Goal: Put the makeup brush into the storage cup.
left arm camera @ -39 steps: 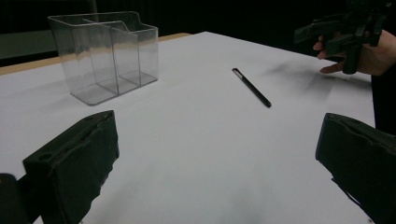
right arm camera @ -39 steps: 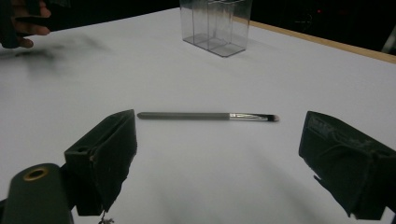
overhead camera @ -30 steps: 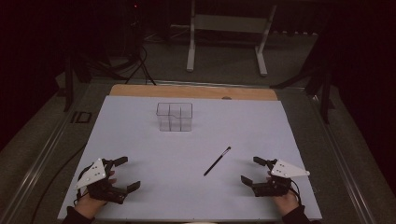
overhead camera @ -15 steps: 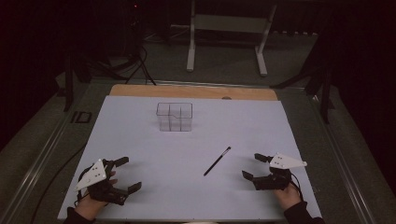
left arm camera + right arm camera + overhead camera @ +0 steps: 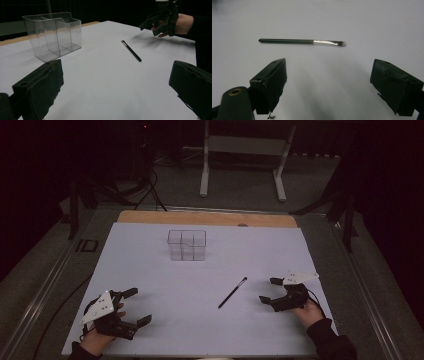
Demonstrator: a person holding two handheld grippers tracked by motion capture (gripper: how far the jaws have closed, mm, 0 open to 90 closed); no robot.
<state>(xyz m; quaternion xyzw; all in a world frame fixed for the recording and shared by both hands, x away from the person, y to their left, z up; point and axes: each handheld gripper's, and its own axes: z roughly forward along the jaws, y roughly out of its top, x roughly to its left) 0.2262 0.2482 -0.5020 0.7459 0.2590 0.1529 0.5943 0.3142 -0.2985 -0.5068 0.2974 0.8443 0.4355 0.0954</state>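
Observation:
A thin black brush with a silver ferrule [image 5: 232,292] [image 5: 302,41] [image 5: 131,51] lies flat on the white table sheet [image 5: 150,275], right of centre. My right gripper [image 5: 270,290] [image 5: 328,82] hovers open just right of the brush, jaws wide and pointing at it, nothing between them. The other hand's gripper [image 5: 160,18] appears far off in the left gripper view. My left gripper [image 5: 136,306] [image 5: 116,85] rests open at the front left, empty. A clear plastic divided box [image 5: 187,244] [image 5: 53,35] stands upright toward the back centre.
A wooden strip [image 5: 207,218] runs along the table's far edge. Beyond it stand a white metal frame [image 5: 242,157] and dark stands with cables on the floor. A cable [image 5: 55,315] trails from the left gripper off the table's left side.
My right gripper has risen and moved toward the brush, up and slightly left on the table. The left gripper, brush and box have stayed put.

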